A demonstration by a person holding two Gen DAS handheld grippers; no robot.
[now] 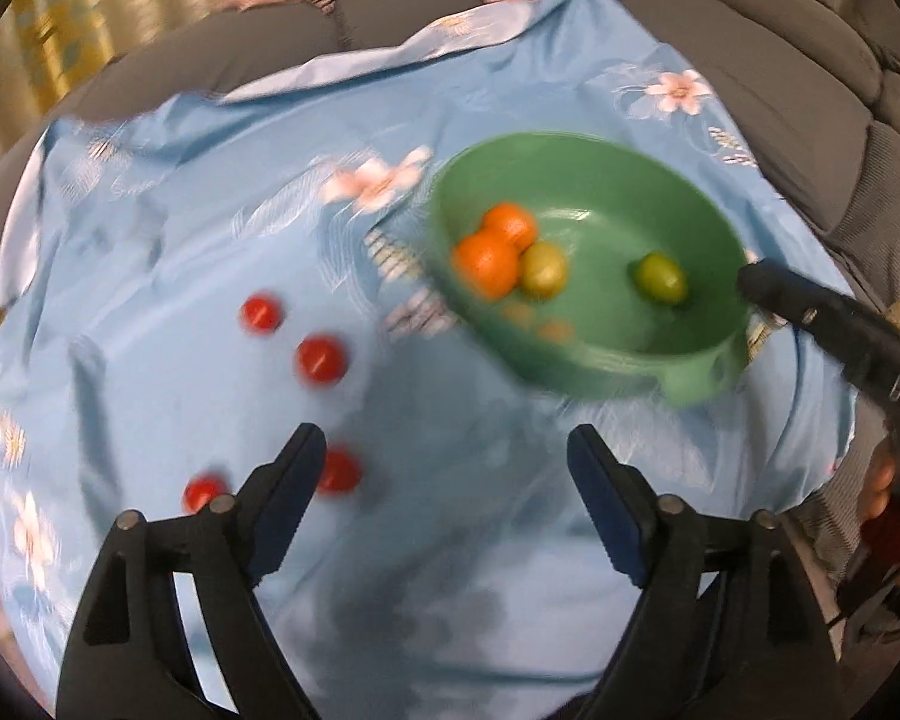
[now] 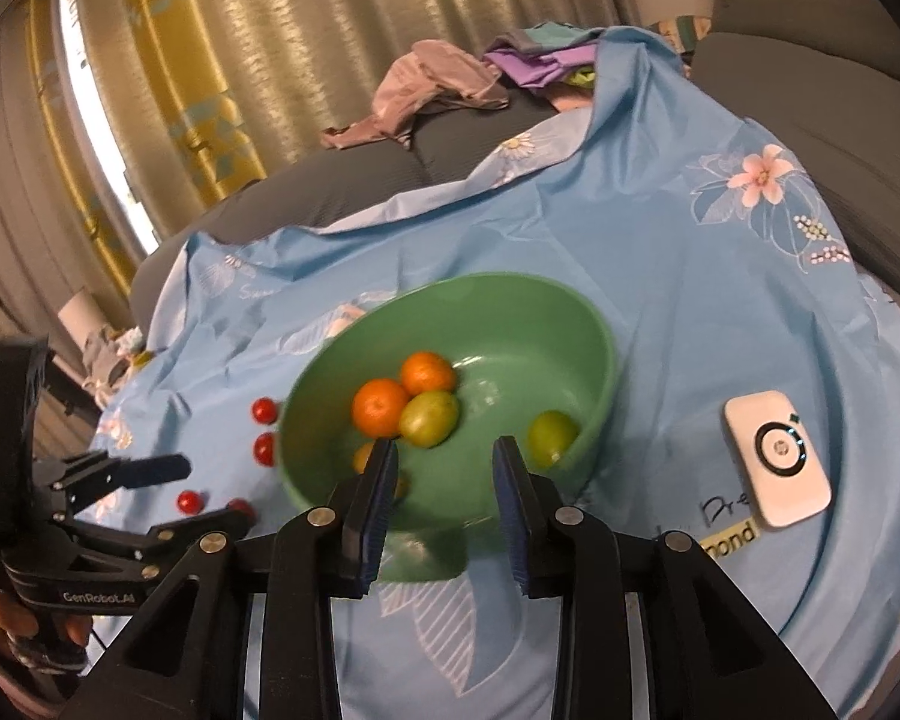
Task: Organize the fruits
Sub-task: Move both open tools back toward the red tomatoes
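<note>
A green bowl [image 1: 678,354] [image 2: 576,324] on the blue flowered cloth holds two oranges [image 1: 487,261] [image 2: 381,407] and two green fruits [image 1: 660,277] [image 2: 551,437]. Several red cherry tomatoes [image 1: 322,359] [image 2: 264,450] lie on the cloth left of the bowl. My left gripper [image 1: 444,450] [image 2: 216,492] stands wide open above the cloth with nothing in it, and one tomato [image 1: 339,469] sits just outside its left finger. My right gripper [image 2: 445,450] hovers at the bowl's near rim, its jaws a little apart and gripping nothing; one of its fingers [image 1: 810,312] reaches the bowl's right rim.
The blue cloth [image 2: 660,276] covers a grey sofa seat [image 2: 342,186]. A white device [image 2: 777,459] lies right of the bowl. A heap of clothes [image 2: 438,84] sits at the back. Curtains [image 2: 210,60] hang behind, and a hand [image 2: 6,618] holds the left gripper.
</note>
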